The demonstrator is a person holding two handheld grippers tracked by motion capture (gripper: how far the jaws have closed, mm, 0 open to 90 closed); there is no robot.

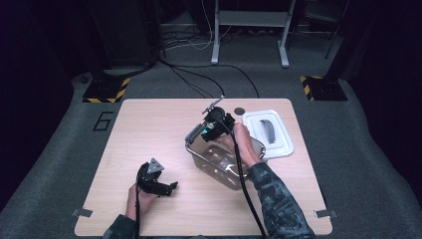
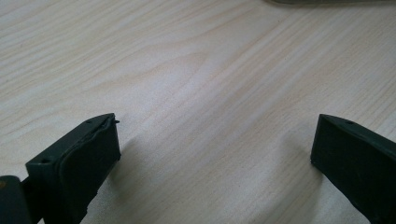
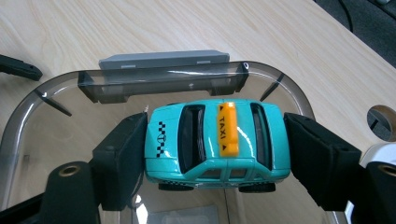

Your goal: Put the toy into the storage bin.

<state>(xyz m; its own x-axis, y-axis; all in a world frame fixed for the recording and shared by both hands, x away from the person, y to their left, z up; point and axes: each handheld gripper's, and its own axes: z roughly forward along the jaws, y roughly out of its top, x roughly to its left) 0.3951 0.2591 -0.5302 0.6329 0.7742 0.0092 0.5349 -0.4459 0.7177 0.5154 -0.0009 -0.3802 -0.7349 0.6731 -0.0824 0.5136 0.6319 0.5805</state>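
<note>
Right tongs [image 3: 215, 149] clamped on a small turquoise toy taxi with an orange roof sign [image 3: 217, 140], held over a clear plastic tub with a grey latch [image 3: 159, 77]. Left tongs [image 2: 212, 154] wide open, empty, low over the pale wooden desk [image 2: 196, 70].

Teal toy taxi [image 3: 217, 142] with an orange roof sign lettered TAXI in black, black-and-white chequer strip on its side at nine o'clock, black windows and wheels. Smoky clear container [image 3: 163, 81] with a grey clip at twelve o'clock. White lid [image 1: 269, 133] at three o'clock of the container, with a grey handle. Pale wood-grain table [image 1: 149, 129]. Black pads on the right gripper [image 3: 217, 154] and left gripper [image 2: 212, 154]. Dark camouflage-patterned sleeve [image 1: 278, 199]. Yellow-and-black hazard stripes on the stand bases [image 1: 106, 90] at eleven and one o'clock.
</note>
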